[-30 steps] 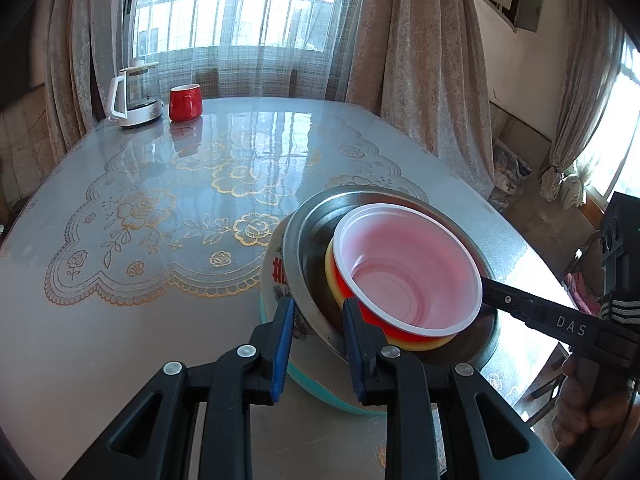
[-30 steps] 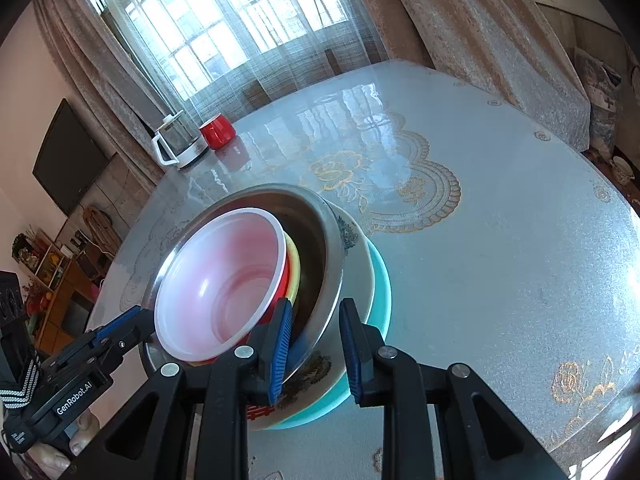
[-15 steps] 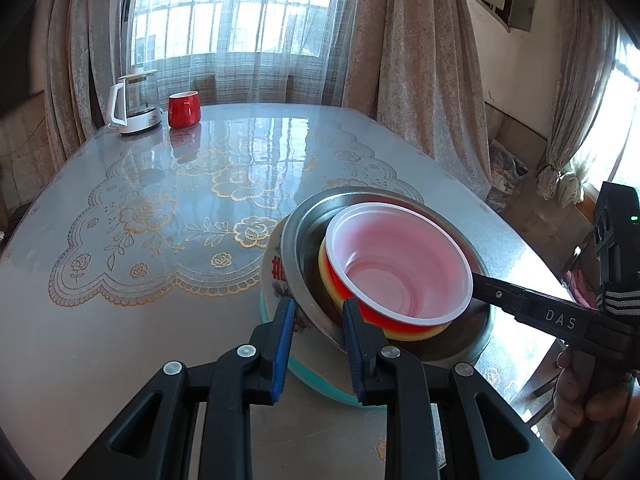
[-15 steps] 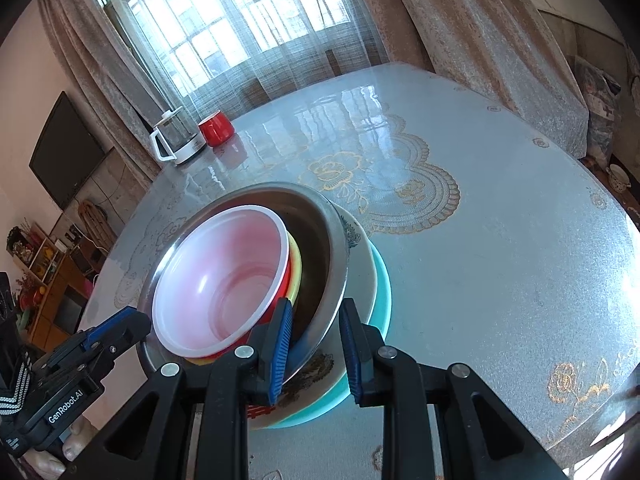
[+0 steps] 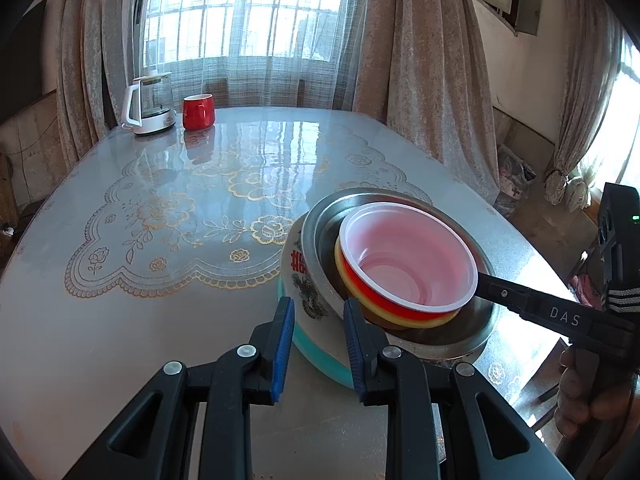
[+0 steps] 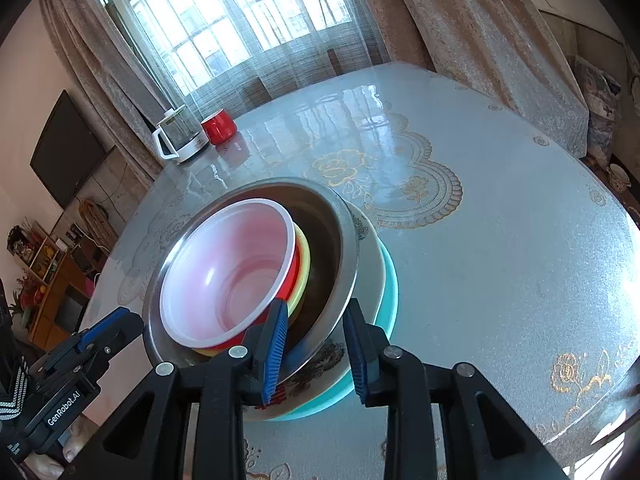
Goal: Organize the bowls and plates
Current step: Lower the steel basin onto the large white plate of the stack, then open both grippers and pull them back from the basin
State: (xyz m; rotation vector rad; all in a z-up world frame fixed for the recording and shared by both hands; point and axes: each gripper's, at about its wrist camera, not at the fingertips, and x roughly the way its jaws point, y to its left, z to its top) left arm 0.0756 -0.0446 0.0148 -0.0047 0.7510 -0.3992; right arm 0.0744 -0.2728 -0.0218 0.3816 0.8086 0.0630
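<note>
Right view: television (image 6: 66, 148) | left view: wall cabinet (image 5: 510, 8)

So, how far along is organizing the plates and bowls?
Seemingly done: the white bowl, red bowl and yellow bowl sit nested in the steel bowl, on the patterned plate and teal plate. In hand: the right gripper is opening its jaws around the steel bowl's rim; the left gripper straddles the stack's edge, grip unclear. Left: probably only withdrawing; no loose plates or bowls show.
</note>
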